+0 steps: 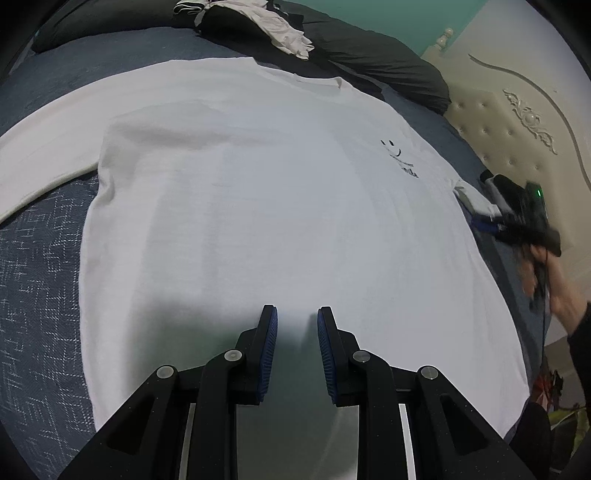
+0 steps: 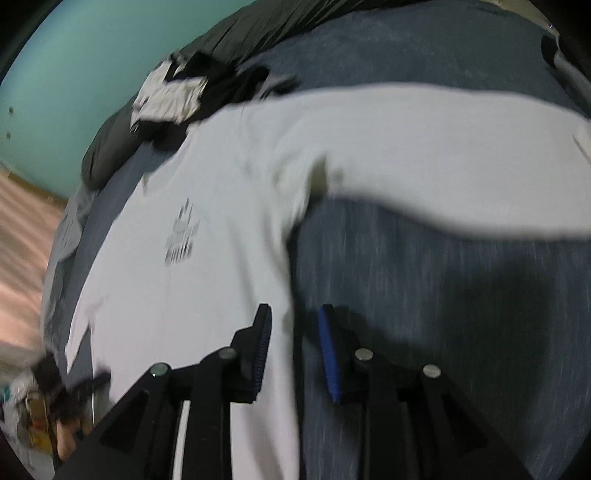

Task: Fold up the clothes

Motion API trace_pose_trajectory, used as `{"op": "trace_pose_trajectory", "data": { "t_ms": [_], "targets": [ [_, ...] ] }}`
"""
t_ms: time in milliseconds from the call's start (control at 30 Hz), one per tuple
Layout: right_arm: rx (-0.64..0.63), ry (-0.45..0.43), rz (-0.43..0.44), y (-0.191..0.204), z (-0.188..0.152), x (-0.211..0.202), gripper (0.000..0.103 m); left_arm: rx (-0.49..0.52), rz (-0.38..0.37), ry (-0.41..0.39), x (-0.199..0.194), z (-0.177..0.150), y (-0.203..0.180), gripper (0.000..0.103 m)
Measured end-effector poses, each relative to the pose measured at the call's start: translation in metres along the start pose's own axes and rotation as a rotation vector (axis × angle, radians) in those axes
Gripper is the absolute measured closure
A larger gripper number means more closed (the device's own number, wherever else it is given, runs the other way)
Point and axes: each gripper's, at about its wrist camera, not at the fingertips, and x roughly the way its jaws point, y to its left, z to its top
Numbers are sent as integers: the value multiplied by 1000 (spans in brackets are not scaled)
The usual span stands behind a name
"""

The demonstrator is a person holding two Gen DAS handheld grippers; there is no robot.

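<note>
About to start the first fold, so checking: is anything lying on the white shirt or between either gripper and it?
Nothing visible. The white shirt lies flat and bare on the bed; the clothes pile sits beyond its collar. Both the left gripper and right gripper are open with clear access.

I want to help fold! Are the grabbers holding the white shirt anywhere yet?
No. Both the left gripper and right gripper are open above the white shirt.

Blue bedspread (image 1: 40, 258), cream tufted headboard (image 1: 491, 122)
</note>
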Motion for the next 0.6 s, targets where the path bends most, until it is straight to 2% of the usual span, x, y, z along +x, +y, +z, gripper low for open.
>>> {"op": "trace_pose_trajectory", "data": {
  "t_ms": [67,167,233,300,467,600],
  "targets": [
    [-7,28,11,2,-17,-1,77,4,-1,1,0,-1,-1,79],
    [4,22,14,1,-24,-2,78,6,-4,3,0,-2,-3,79],
    [14,12,15,0,-27,-3,94,8,-6,2,0,-3,-5,79],
    [23,2,16,-1,-30,-4,99,9,-4,0,-1,-4,-5,79],
    [47,-23,17,-4,-37,-7,100,8,-4,-2,3,-4,-3,79],
    [43,4,2,-3,-37,-2,100,9,-4,-1,2,-5,-5,79]
  ]
}}
